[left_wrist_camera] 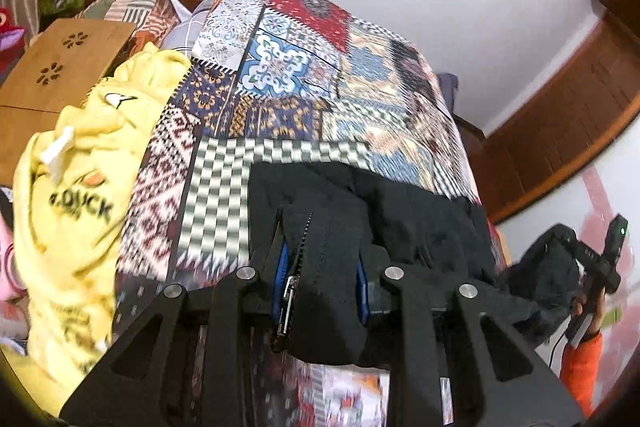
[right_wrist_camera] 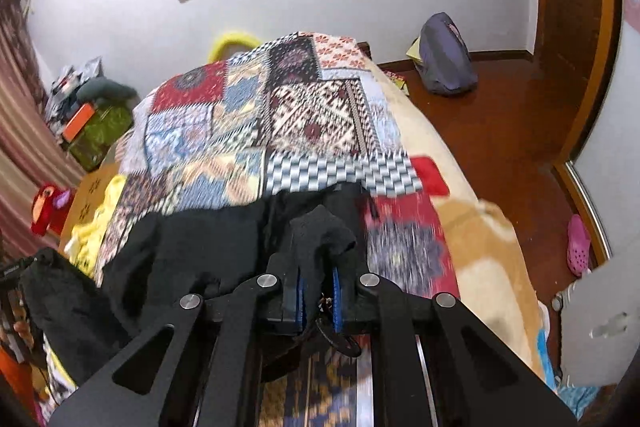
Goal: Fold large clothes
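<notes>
Left claw (left_wrist_camera: pixel 322 291) is clamped on a fold of the black garment (left_wrist_camera: pixel 404 211) at its zipper (left_wrist_camera: pixel 289 301). Right claw (right_wrist_camera: pixel 318 293) is clamped on another bunched edge of the same garment (right_wrist_camera: pixel 192 247). The garment hangs between the two claws, its far part lying on the patchwork quilt (left_wrist_camera: pixel 288 75) that covers the bed. A yellow hoodie (left_wrist_camera: pixel 84 187) lies at the quilt's left edge, beside a wooden board (left_wrist_camera: pixel 72 63). A purple bag (right_wrist_camera: pixel 446 61) sits on the floor beyond the bed.
</notes>
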A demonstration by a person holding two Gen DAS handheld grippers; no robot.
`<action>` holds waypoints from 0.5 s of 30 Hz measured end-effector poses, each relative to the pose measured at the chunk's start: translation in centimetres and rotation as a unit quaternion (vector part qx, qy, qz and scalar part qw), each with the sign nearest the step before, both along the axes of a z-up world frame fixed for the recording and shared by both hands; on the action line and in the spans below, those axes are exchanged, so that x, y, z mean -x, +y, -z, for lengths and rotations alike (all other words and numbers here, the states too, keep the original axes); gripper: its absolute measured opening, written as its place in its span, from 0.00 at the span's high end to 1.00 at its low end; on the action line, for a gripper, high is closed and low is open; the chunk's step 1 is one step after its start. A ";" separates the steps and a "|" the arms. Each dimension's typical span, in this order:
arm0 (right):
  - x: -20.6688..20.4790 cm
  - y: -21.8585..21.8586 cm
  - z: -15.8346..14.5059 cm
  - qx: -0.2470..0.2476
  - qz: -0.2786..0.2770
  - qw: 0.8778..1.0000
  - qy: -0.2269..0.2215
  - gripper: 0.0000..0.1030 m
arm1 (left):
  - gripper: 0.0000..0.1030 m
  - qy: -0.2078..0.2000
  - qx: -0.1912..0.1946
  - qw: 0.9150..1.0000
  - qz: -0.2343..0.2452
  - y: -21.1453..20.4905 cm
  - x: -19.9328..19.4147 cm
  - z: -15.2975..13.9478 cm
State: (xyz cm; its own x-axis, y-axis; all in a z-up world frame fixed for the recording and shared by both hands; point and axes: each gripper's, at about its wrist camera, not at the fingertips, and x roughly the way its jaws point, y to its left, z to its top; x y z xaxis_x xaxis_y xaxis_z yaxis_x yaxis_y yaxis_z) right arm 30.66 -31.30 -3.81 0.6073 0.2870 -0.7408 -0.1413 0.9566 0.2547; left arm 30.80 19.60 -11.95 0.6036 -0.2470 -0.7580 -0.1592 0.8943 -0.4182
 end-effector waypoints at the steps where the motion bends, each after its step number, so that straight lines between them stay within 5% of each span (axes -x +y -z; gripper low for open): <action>1: -1.6 0.3 0.4 0.003 0.006 1.000 0.002 0.91 | 0.74 0.004 0.001 1.000 -0.006 0.2 -1.3 0.5; 7: -8.4 0.6 4.7 -0.003 0.031 0.998 0.051 0.91 | 0.74 0.065 0.045 0.996 -0.047 2.2 -8.3 7.9; 15: -13.9 2.0 12.6 -0.023 0.040 0.990 0.133 0.90 | 0.73 0.111 0.059 0.991 -0.036 2.1 -12.3 14.4</action>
State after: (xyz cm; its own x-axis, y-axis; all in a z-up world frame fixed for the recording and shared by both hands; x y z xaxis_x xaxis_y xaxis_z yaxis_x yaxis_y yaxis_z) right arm 44.59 -29.32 -16.43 0.4150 0.2823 -0.8649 0.0119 0.9489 0.3154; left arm 43.08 21.69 -26.39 0.4446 -0.3042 -0.8425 -0.3215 0.8237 -0.4671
